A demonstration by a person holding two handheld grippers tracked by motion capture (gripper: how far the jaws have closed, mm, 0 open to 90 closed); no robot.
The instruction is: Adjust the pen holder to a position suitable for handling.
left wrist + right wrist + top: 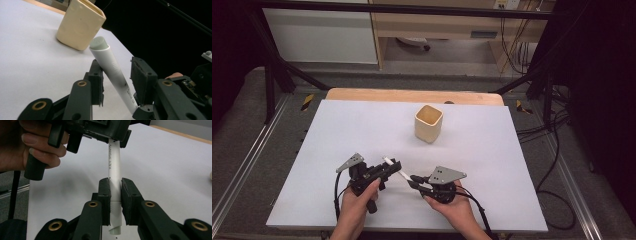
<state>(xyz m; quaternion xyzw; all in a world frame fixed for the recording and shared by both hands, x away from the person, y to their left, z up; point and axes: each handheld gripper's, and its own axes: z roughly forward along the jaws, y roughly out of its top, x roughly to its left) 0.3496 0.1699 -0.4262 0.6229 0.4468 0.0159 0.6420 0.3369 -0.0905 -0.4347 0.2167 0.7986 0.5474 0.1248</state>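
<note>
Smooth white cylindrical marker [113, 167] clamped in right tool [115, 202], left tool [117, 82] around it, probably not yet pressing, glossy cream square cup [428, 123] on matte worktop [337, 130].

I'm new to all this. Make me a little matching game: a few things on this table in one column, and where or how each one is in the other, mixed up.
1. cup
2. pen
3. right gripper
4. table

a. shut on the pen
b. white, reaching from one gripper to the other
c. cream, upright beyond the grippers
d. covered in a pale sheet

Pairs: 1-c, 2-b, 3-a, 4-d
</note>
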